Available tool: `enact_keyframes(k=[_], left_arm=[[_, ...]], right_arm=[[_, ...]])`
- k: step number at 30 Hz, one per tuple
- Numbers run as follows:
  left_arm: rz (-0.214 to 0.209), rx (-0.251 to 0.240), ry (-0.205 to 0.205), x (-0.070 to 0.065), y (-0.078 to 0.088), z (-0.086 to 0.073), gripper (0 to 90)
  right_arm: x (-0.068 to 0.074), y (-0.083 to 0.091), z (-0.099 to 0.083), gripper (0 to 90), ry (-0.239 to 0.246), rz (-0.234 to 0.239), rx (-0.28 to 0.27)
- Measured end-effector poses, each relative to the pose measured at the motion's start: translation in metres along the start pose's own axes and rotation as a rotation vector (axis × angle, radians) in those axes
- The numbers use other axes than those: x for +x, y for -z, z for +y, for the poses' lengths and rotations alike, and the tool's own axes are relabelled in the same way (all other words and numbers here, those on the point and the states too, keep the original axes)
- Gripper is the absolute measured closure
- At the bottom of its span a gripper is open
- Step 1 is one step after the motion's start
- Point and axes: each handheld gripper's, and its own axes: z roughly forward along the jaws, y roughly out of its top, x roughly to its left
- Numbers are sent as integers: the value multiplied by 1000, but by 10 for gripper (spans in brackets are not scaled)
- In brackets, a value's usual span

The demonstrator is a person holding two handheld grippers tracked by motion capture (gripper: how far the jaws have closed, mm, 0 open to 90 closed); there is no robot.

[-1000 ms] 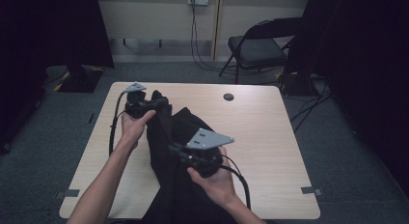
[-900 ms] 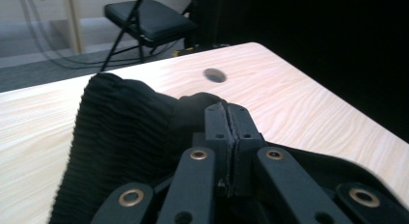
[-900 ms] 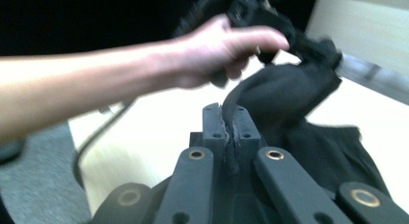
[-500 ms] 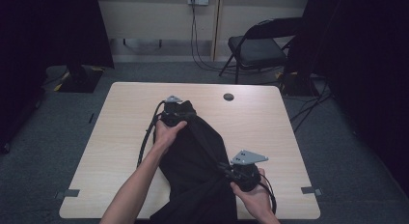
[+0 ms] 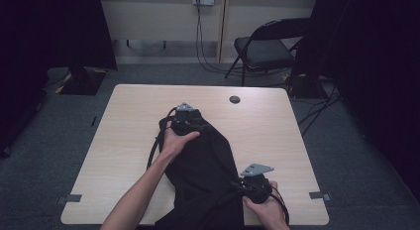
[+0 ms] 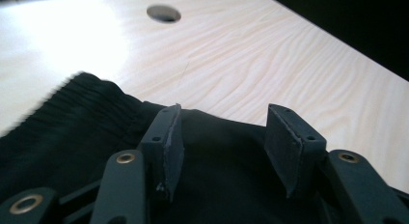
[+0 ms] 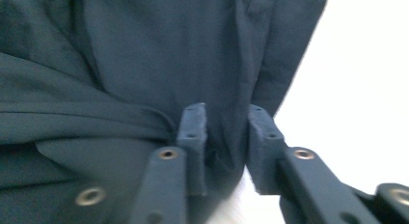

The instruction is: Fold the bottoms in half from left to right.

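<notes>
Cloth (image 5: 203, 160), black and soft with a ribbed hem, lies crumpled on the pale woodgrain counter (image 5: 277, 131); the left gripper (image 6: 224, 137) has just been opening and stands wide over it, and the right gripper (image 7: 226, 137), also just opening, gapes narrowly around a fold.

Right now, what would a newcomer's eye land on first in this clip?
A black garment sprawls across the middle of the pale wooden table and hangs over its near edge. The left gripper sits at its far end, jaws just opening above the cloth; the right gripper, also opening, is at its near right edge.
</notes>
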Motion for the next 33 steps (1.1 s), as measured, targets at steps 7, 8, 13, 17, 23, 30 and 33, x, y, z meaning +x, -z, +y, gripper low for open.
enact_keyframes(k=[7, 8, 13, 17, 23, 30, 33], left_arm=[[-60, 61, -89, -23, 39, -37, 627], [-69, 79, -103, -26, 48, -50, 635], [-65, 121, -98, -30, 61, -73, 636], [-72, 202, -115, -35, 52, -90, 601], [-32, 221, -164, -33, 41, -95, 599], [62, 148, -168, -12, 33, -92, 620], [77, 124, -126, 2, 30, -88, 623]], right_arm=[[-4, 22, -8, 572, -41, -30, -45], [-5, 31, -8, 566, -55, -46, -74], [0, 34, -2, 666, -32, -15, -121], [20, 5, 7, 748, 64, 65, -63], [28, -27, 12, 701, 100, 55, 26], [25, -51, 27, 682, 88, 51, 11], [23, -62, 37, 677, 82, 41, 1]])
